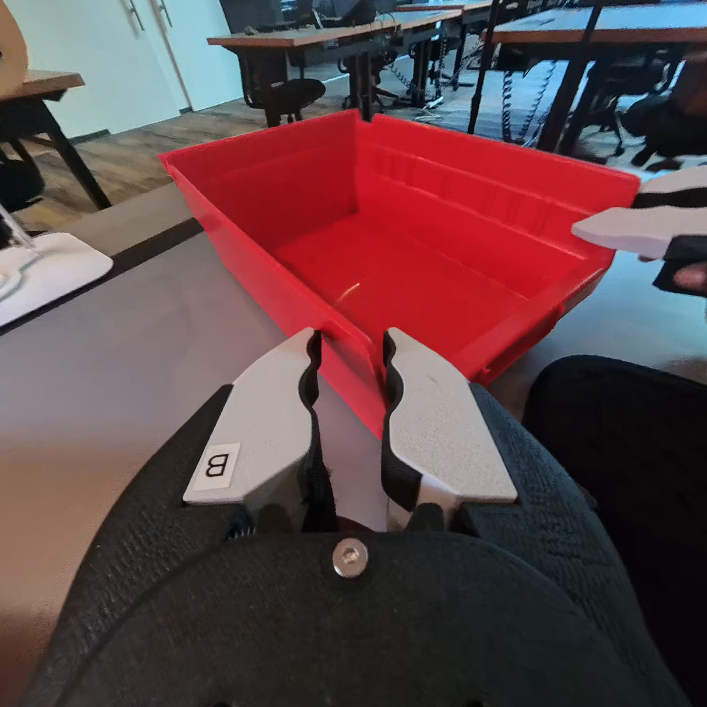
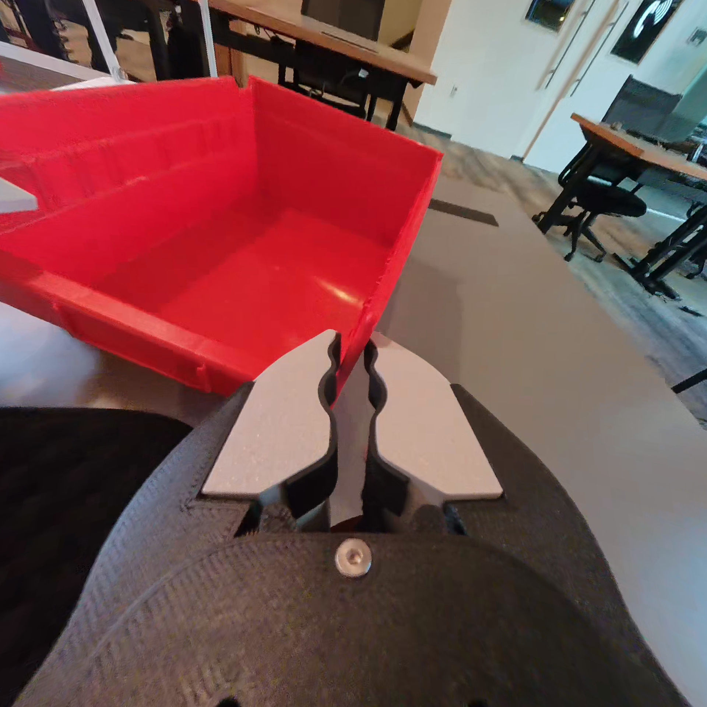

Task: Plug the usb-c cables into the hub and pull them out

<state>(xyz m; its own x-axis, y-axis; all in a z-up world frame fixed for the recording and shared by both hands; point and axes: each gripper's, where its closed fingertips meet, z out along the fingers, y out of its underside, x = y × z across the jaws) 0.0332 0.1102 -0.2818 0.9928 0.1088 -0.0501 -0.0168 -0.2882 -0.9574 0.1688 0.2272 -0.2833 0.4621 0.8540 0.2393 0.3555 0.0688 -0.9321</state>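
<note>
An empty red plastic bin (image 1: 267, 183) stands on the grey table (image 1: 134, 325). No usb-c cable or hub shows in either view. My left gripper (image 1: 352, 338) straddles the bin's near left corner, with the red wall filling the gap between its jaws. My right gripper (image 2: 352, 342) straddles the near right corner of the bin (image 2: 325, 160), its jaws close together with the thin wall edge between them. The right gripper also shows at the right edge of the left wrist view (image 1: 608, 208). A grey finger of the left gripper (image 2: 15, 195) shows at the left edge of the right wrist view.
A white flat base (image 1: 46, 267) lies on the table at the far left. A black fabric shape (image 1: 619, 440) sits just before the bin. The table (image 2: 497, 306) runs on to the right, with a dark slot (image 2: 463, 212). Desks and office chairs stand behind. Across from one pair of fingers to the other is roughly 20 cm.
</note>
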